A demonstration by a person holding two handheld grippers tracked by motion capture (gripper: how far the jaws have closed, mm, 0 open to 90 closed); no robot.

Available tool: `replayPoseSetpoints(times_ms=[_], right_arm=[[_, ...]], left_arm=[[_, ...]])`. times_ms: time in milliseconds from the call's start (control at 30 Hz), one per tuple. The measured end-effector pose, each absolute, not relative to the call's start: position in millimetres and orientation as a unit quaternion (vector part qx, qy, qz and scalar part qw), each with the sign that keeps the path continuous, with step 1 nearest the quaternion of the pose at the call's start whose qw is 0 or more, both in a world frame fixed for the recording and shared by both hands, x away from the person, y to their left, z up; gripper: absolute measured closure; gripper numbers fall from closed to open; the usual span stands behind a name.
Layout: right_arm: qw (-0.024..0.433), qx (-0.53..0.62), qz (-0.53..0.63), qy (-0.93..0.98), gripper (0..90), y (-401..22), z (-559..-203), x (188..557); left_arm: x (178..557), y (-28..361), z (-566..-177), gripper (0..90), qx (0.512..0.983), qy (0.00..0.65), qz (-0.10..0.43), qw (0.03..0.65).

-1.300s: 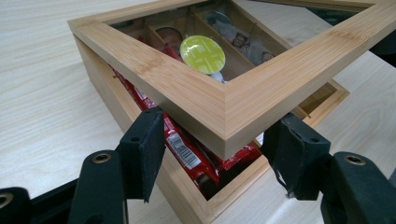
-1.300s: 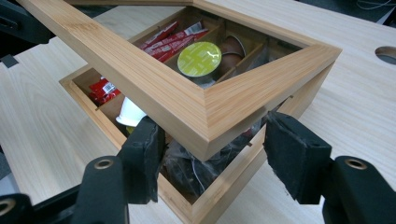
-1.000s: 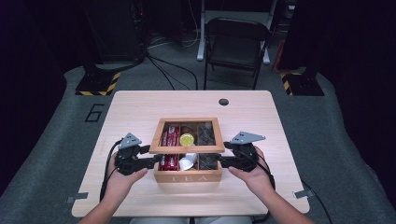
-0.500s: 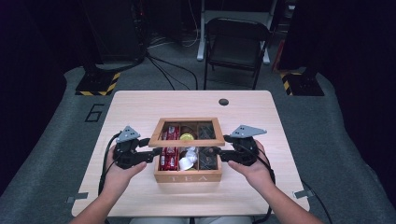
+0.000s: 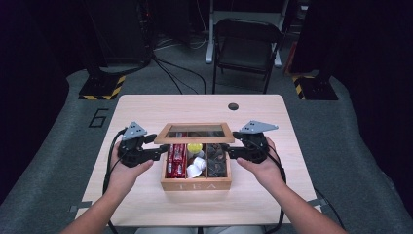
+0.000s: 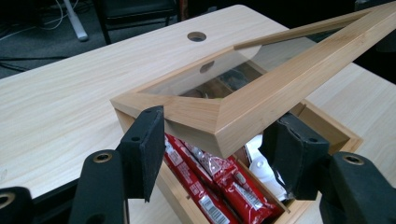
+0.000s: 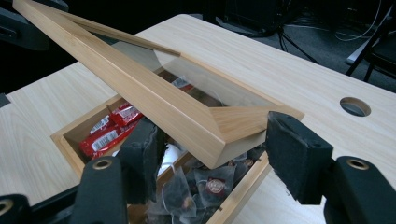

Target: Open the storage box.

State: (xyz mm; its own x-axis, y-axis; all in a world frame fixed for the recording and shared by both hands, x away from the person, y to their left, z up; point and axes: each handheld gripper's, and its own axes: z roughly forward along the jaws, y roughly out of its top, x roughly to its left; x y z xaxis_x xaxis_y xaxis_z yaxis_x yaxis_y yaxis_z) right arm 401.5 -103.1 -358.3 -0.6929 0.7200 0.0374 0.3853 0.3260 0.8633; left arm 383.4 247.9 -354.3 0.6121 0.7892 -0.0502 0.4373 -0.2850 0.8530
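A wooden tea box (image 5: 195, 185) marked TEA stands mid-table. Its glass-paned lid (image 5: 195, 132) is tilted, front edge raised above the box. My left gripper (image 5: 157, 151) is shut on the lid's front left corner (image 6: 219, 126), one pad on each side of it. My right gripper (image 5: 233, 149) grips the front right corner (image 7: 219, 140) the same way. Under the lid lie red packets (image 6: 210, 186), white pods (image 5: 196, 168), a yellow item (image 5: 195, 146) and dark tea bags (image 7: 205, 186).
The light wooden table (image 5: 146, 109) has a round hole (image 5: 233, 106) near its far edge. A dark folding chair (image 5: 246, 44) stands behind the table. Cables trail across the grey floor beyond it.
Both hands have risen together, and the lid's front edge has come up off the box. The box itself has stayed in place.
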Motion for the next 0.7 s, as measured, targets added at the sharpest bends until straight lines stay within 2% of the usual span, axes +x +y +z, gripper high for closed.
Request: replayPoseSetpoints(times_ms=[400,533,567,700], right_arm=[[0.198,0.368,0.458,0.785,40.4,-109,-366,430],[0.194,0.371,0.458,0.784,45.3,-108,-370,438],[0.201,0.365,0.458,0.786,50.8,-105,-371,442],[0.214,0.368,0.456,0.782,56.1,-101,-369,445]], left_arm=[[400,248,-341,39.9,0.769,0.403,0.194,0.456],[403,249,-339,39.8,0.767,0.405,0.191,0.459],[404,249,-338,39.8,0.767,0.405,0.190,0.459],[406,249,-337,39.8,0.766,0.405,0.192,0.461]])
